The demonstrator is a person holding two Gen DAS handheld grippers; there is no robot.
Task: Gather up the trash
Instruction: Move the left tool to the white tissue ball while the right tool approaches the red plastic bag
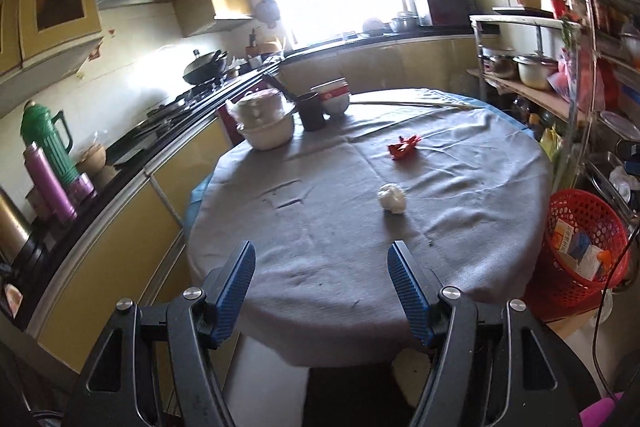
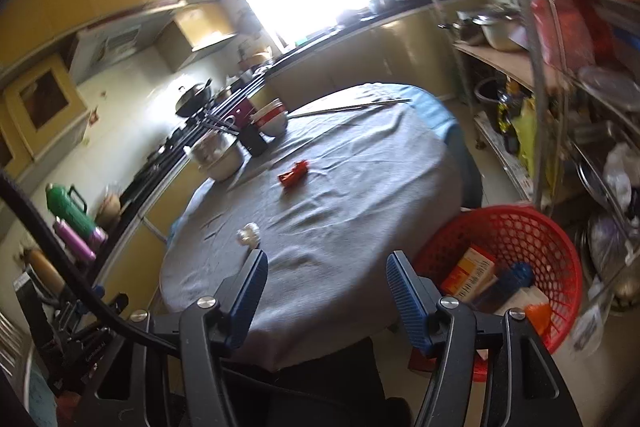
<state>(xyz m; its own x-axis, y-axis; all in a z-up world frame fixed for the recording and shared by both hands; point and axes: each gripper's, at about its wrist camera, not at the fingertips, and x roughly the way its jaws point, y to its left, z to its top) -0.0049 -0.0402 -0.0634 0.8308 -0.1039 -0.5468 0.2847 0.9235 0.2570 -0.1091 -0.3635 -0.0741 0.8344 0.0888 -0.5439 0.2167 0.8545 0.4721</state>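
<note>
Both grippers, the left gripper [image 1: 322, 259] and right gripper [image 2: 327, 267], stand spread with nothing between their blue pads, low in each frame over the grey-clothed round table [image 1: 320, 227]. Mid-frame on the cloth lie a white paper wad [image 1: 392, 198] and, farther off, a red wrapper [image 1: 404, 146]. At the right edge a red basket [image 1: 580, 247] holds cartons beside the table.

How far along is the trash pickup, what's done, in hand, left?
Done: the red basket beside the table already holds cartons. In hand: nothing; the left tool and right tool are both open and empty over the table's near edge. Left: the white paper wad and the red wrapper lie on the grey tablecloth.
</note>
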